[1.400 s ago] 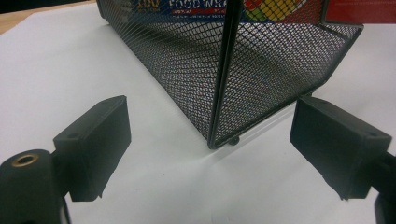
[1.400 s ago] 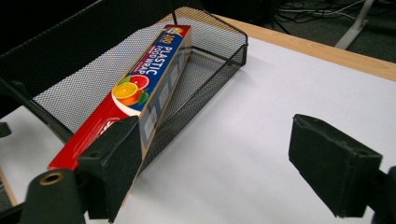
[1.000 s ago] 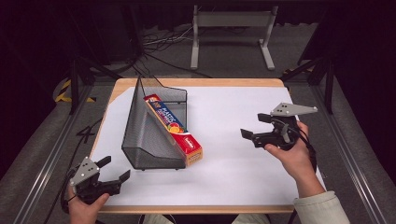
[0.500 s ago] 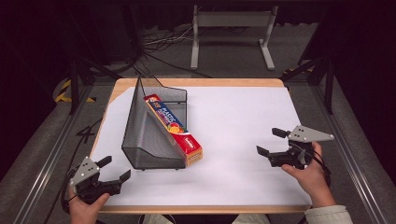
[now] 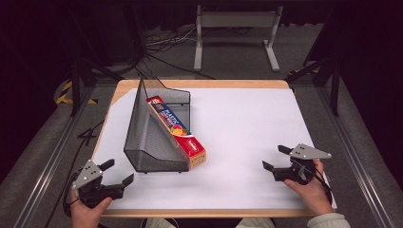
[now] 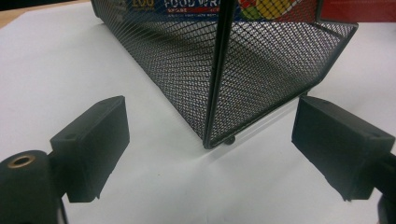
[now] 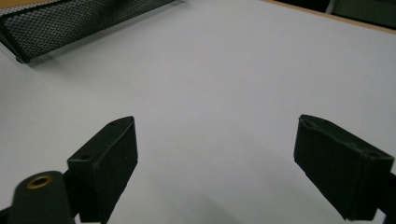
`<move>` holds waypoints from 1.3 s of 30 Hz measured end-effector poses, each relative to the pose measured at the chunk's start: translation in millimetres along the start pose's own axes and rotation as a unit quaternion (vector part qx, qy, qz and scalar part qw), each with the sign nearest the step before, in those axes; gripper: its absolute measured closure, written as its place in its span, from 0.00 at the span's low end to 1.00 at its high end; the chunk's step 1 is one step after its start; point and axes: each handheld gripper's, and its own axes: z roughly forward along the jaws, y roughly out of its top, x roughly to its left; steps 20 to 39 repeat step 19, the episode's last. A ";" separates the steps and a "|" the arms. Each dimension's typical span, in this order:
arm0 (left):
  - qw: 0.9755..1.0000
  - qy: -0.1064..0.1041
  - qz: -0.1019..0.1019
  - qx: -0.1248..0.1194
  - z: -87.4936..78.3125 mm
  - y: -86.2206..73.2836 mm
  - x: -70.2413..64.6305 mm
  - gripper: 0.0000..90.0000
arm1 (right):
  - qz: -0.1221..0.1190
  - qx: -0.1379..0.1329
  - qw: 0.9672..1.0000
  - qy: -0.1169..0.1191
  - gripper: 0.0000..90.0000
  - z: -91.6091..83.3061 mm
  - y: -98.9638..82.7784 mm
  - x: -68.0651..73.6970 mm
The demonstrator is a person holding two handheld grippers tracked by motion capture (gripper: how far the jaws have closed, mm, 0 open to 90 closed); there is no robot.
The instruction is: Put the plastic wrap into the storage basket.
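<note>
A wooden table point(image 5: 202, 84) carries a large white sheet point(image 5: 247, 133) that covers nearly all of its top, and around it lie a dark floor, loose cables point(image 5: 166, 45) and a pale metal stand point(image 5: 235, 28) beyond the far edge. On the sheet's left half a black mesh basket point(image 5: 154, 137) lies tipped on its side, and a long box of plastic food wrap point(image 5: 177, 130) rests in its open side, touching the mesh. The box's long axis runs diagonally, from the basket's far end toward the near right, and its red end pokes out past the basket's near corner. The left gripper point(image 5: 116, 173) hovers just near and left of the basket, at the sheet's near edge, its jaws spread wide with nothing between them; in the left gripper view point(image 6: 205, 140) the basket's near corner stands close ahead. The right gripper point(image 5: 275, 159) is well to the basket's right, jaws likewise spread and empty over bare sheet point(image 7: 215, 154). Compared with a second ago, the right gripper has pulled back from the middle of the sheet toward the near right corner, while the left one, the basket and the box have stayed put.
</note>
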 end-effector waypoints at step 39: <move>1.000 -0.007 -0.008 0.000 1.2 -1.0 2.3 0.13 | 0.027 0.001 1.000 0.011 0.16 6.7 -11.8 -3.2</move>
